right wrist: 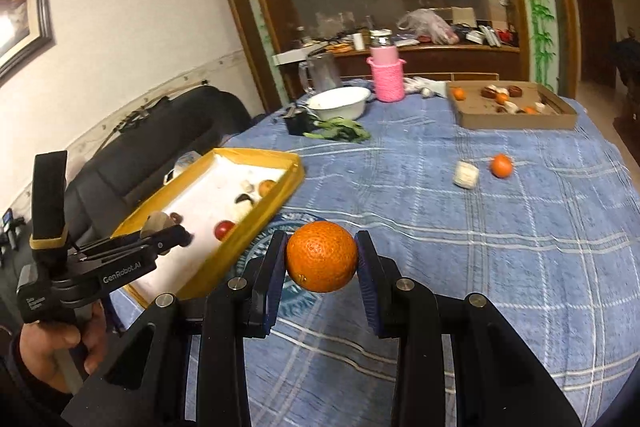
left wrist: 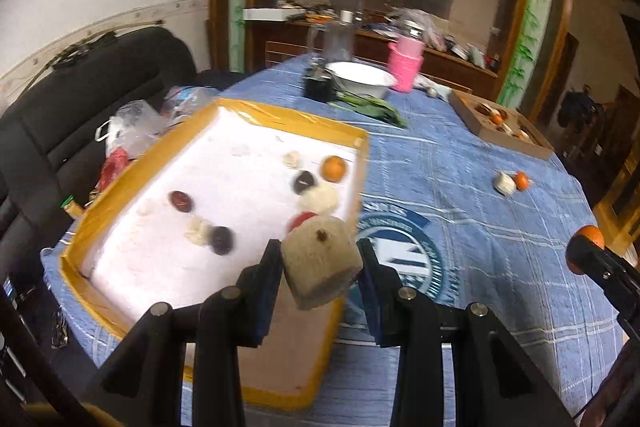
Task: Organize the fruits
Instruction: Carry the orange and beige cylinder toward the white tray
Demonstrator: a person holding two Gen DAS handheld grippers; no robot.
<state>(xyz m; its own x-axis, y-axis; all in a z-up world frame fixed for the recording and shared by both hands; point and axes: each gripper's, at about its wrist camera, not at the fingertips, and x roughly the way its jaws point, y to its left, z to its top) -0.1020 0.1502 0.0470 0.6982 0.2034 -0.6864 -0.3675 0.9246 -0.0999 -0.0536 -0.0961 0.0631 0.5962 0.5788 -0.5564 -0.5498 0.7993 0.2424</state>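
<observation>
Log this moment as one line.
left claw: holds beige chunk over yellow tray | right claw: holds orange above table

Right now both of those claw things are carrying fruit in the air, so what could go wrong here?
The left gripper pinches a beige fruit that sits tilted between the fingers, above the yellow tray's near corner; it might slip and fall outside. The right gripper holds a round orange only at its sides, over the blue tablecloth; if it slips, it may roll. The grippers are close together and could bump.
</observation>
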